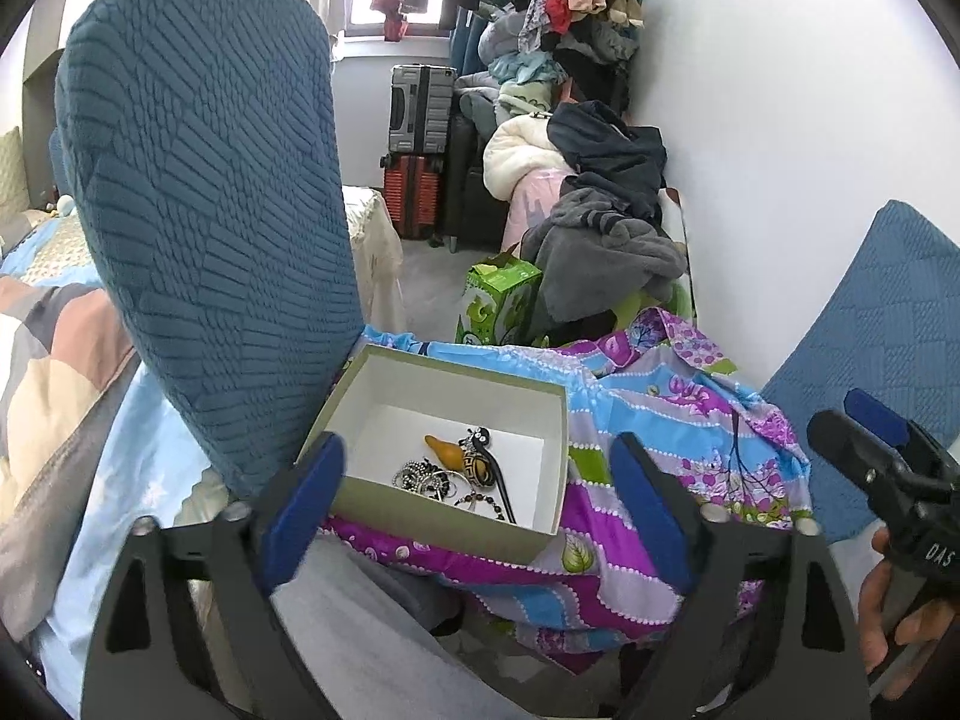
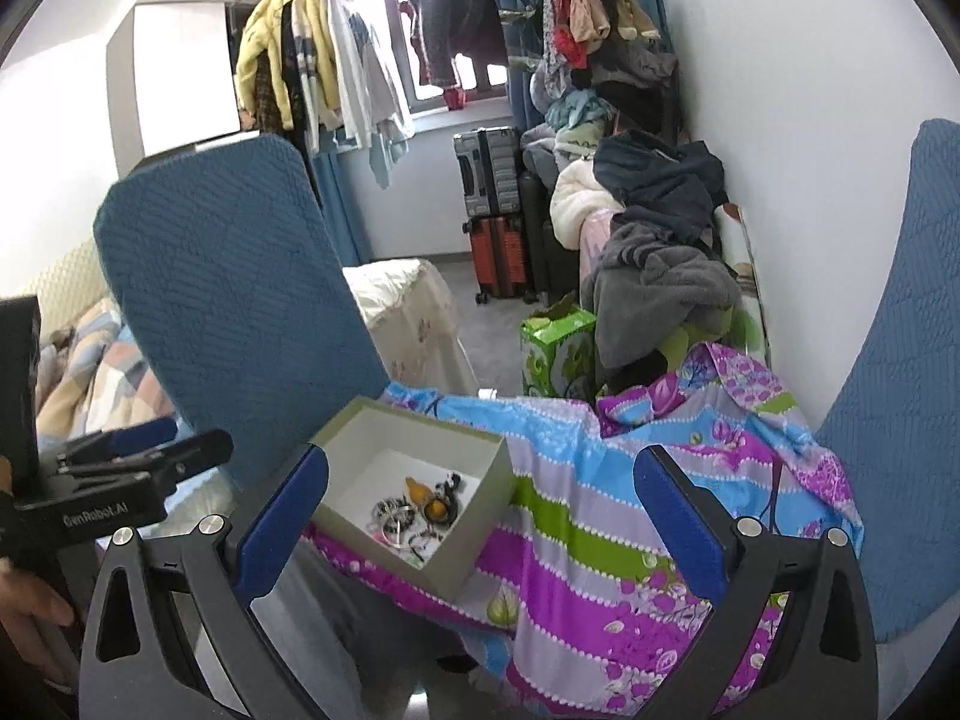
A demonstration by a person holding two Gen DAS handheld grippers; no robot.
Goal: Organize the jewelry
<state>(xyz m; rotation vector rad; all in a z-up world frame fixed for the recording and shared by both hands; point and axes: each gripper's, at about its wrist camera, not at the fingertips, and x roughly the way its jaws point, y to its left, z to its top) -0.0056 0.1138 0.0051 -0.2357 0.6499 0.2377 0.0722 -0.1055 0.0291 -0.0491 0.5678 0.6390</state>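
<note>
An open grey-green cardboard box [image 1: 543, 471] [image 2: 489, 483] with a white inside rests on a bright striped floral cloth [image 1: 660, 420] [image 2: 600, 516]. Inside lies a tangle of jewelry [image 1: 456, 471] [image 2: 420, 507]: a yellow pendant, silver chains, dark beads, a black-and-gold round piece. My left gripper [image 1: 480, 468] hovers just above and in front of the box, jaws open and empty. My right gripper [image 2: 480, 492] hangs open over the cloth, its left finger [image 2: 282, 516] near the box's left wall. Each gripper shows at the edge of the other's view, the right [image 1: 864, 450] and the left [image 2: 138, 462].
Two blue-covered chair backs flank the cloth, one at the left [image 1: 204, 228] [image 2: 234, 300], one at the right [image 1: 882, 348] [image 2: 900, 360]. A bed with a patchwork quilt [image 1: 42, 330] lies left. Beyond stand a green carton [image 1: 498, 306], stacked suitcases [image 1: 420, 144] and heaped clothes [image 1: 606, 204] by the wall.
</note>
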